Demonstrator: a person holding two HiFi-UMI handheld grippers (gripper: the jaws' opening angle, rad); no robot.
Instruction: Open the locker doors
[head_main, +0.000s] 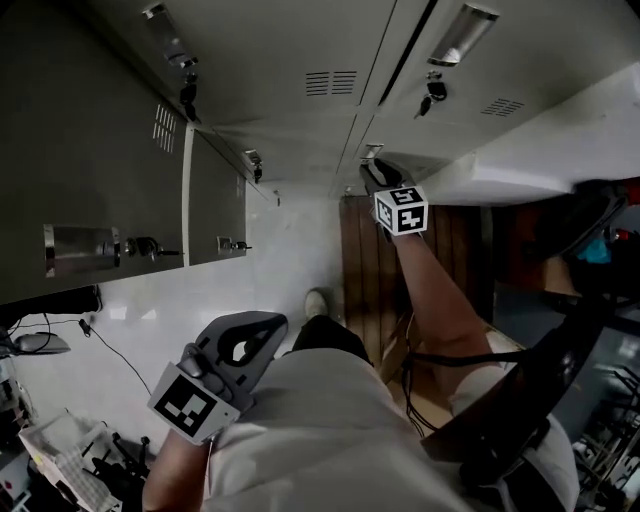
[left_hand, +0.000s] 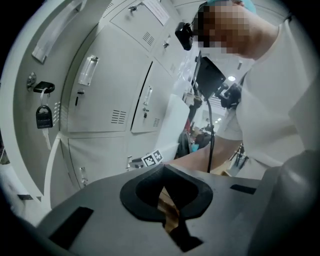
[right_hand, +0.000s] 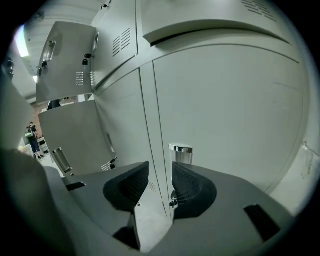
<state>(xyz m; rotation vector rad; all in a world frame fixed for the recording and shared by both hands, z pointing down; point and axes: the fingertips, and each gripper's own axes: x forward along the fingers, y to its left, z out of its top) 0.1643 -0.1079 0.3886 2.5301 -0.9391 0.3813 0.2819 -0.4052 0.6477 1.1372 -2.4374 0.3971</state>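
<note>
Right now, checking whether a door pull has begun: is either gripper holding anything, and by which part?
Nothing is held. The right gripper is open, the chrome handle ahead of it, not between its jaws; the left gripper is shut, empty.

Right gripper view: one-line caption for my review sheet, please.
Open right hand-held gripper faces the chrome handle of a closed grey locker door; two doors at left stand open.

No text is legible (paper label (left_hand: 156, 10) on one locker door (left_hand: 131, 27) blurs).
</note>
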